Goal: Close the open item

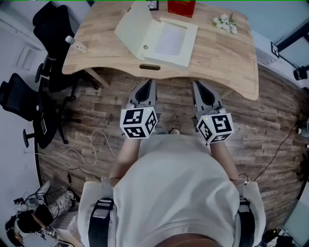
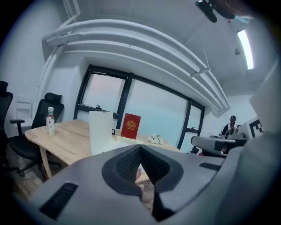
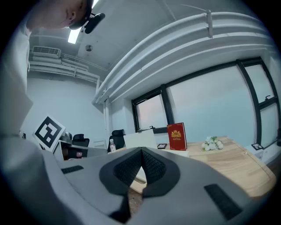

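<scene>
An open white box (image 1: 169, 41) lies on the wooden table (image 1: 227, 62), its lid (image 1: 133, 26) tilted up on the left side. The left gripper view shows that lid (image 2: 102, 132) standing upright, and in the right gripper view the lid (image 3: 139, 140) shows just beyond the jaws. My left gripper (image 1: 148, 84) and right gripper (image 1: 199, 85) hang side by side over the floor, short of the table's near edge and close to the person's body. Both point toward the table. The left gripper (image 2: 140, 149) is shut and empty, and the right gripper (image 3: 141, 151) is shut and empty too.
A red book (image 1: 181, 6) stands behind the box, with white flowers (image 1: 225, 22) at the back right. A small bottle (image 1: 76, 44) lies near the table's left edge. Black office chairs (image 1: 48, 29) stand to the left. Cables (image 1: 82, 154) trail over the wooden floor.
</scene>
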The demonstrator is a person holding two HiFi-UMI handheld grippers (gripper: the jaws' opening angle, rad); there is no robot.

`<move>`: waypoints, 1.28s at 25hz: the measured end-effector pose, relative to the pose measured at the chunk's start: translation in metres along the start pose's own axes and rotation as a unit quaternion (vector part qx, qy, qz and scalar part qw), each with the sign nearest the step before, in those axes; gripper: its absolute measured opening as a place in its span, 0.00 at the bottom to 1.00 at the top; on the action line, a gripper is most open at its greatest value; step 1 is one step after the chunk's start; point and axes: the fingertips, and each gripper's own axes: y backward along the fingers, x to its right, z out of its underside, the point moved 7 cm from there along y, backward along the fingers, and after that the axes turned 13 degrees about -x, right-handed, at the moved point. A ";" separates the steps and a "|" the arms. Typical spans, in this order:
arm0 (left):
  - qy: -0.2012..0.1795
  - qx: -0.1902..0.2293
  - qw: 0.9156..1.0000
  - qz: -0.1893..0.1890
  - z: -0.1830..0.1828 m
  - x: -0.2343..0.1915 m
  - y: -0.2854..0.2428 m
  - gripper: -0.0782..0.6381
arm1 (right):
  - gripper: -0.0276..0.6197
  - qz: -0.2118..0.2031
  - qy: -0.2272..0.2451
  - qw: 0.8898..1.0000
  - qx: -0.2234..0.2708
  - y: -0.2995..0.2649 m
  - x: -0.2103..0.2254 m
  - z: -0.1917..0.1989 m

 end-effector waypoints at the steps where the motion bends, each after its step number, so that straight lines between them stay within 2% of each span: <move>1: 0.001 0.000 1.000 0.002 0.000 0.000 0.000 0.13 | 0.07 0.000 0.001 1.000 0.001 0.000 0.000 0.000; 12: 0.019 0.000 1.000 0.002 -0.001 -0.003 -0.004 0.13 | 0.07 -0.004 0.013 1.000 -0.003 0.000 0.003 -0.003; 17: 0.023 0.001 1.000 0.001 0.001 -0.001 -0.004 0.13 | 0.07 -0.025 -0.006 1.000 0.007 0.002 0.003 -0.003; 22: 0.029 0.001 1.000 -0.003 0.003 0.003 -0.002 0.13 | 0.07 -0.029 0.008 1.000 0.002 0.006 0.001 -0.002; 32: 0.044 -0.003 0.999 -0.012 0.007 0.009 0.002 0.13 | 0.07 -0.052 0.000 0.999 -0.014 0.009 0.001 0.003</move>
